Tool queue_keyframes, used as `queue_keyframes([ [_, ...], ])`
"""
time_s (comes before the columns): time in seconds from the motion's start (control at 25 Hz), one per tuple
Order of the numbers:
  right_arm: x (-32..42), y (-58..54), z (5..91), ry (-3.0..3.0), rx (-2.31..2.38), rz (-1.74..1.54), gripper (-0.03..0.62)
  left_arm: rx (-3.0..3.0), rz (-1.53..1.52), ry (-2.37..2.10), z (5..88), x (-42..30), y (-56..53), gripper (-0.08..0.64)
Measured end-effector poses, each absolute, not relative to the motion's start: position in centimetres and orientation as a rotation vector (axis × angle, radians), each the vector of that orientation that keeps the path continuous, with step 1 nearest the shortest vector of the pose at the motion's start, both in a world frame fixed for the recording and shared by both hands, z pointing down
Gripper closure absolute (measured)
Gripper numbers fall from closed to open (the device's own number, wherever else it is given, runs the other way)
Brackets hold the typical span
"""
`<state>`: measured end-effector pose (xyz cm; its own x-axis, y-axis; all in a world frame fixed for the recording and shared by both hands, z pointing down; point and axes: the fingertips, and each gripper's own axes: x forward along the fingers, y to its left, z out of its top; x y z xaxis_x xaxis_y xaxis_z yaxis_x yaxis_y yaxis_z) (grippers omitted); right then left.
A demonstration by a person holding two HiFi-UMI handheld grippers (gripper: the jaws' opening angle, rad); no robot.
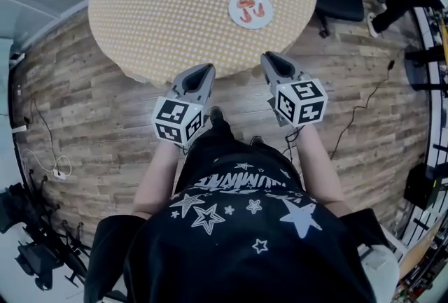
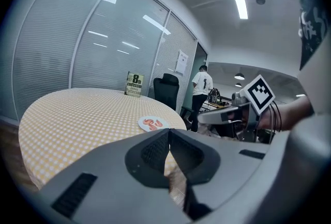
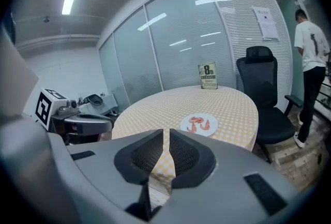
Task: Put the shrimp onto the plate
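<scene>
Sitting on plate (image 1: 262, 22), shrimp (image 1: 245, 10) near table (image 1: 175, 8) edge.

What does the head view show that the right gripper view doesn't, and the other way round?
Head view only: the person's star-printed shirt and the marker cube on the right gripper. Right gripper view only: a standing person in a white shirt, and a book upright at the table's far edge. Both: the checked round table and the plate holding the shrimp.
</scene>
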<state>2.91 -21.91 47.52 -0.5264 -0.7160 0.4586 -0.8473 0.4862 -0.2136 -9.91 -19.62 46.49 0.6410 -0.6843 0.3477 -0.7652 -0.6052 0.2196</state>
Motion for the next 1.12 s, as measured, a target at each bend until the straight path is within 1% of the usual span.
queue_keyframes([
  [0.28, 6.4, -18.0, 46.6, -2.489, 1.331, 0.618, 0.545, 2.503, 0.310, -1.212, 45.4, -6.7, -15.3, 0.552],
  [0.68, 12.0, -13.2, 43.9, -2.545, 1.376, 0.541, 0.546, 2.556, 0.273, -1.267, 42.7, -1.9, -10.4, 0.552],
  [1.12, 15.3, -7.7, 42.9, -2.618, 1.259, 0.480, 0.548, 2.542, 0.217, -1.404, 41.1, 1.5, -4.5, 0.552],
])
